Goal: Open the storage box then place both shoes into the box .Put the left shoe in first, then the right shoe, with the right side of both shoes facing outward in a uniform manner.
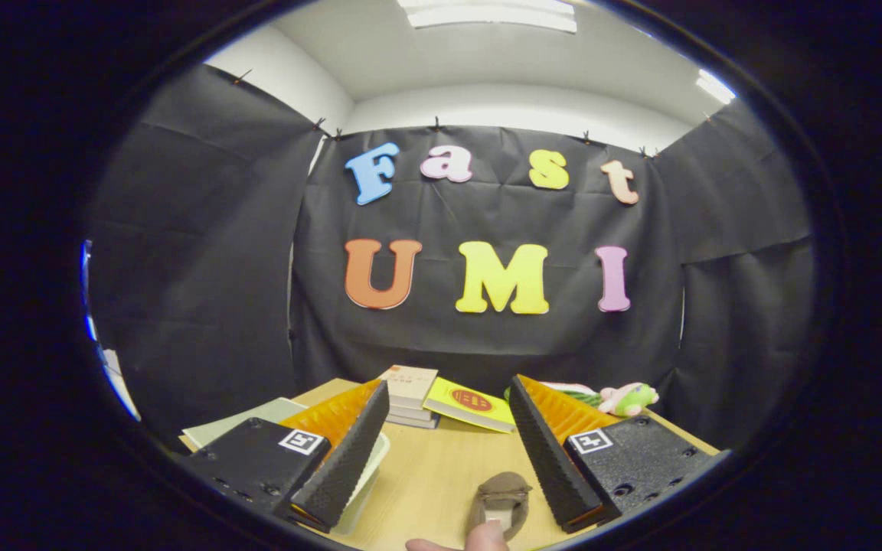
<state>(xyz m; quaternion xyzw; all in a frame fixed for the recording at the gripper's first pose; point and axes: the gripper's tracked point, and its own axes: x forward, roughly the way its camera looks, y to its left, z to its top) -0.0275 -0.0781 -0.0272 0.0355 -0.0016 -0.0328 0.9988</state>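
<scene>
Gripper view: jaws wide open, empty, above the pale wooden tabletop [426,467]; brown suede shoe [501,497] at six o'clock, pale plastic storage box [368,471] by the left finger. Lid first.

The black two-finger gripper with orange-backed ribbed pads [447,394] stands spread wide — nothing between; a fingertip [485,538] shows below.

Yellow book [468,404] cover: red round emblem, characters too small to read.
Top book of stack [409,383]: faint red print, unreadable.
Gripper [449,398] finger blocks: one square black-and-white coded marker each, no letters.
Legible words or numbers elsewhere on table: none.
</scene>
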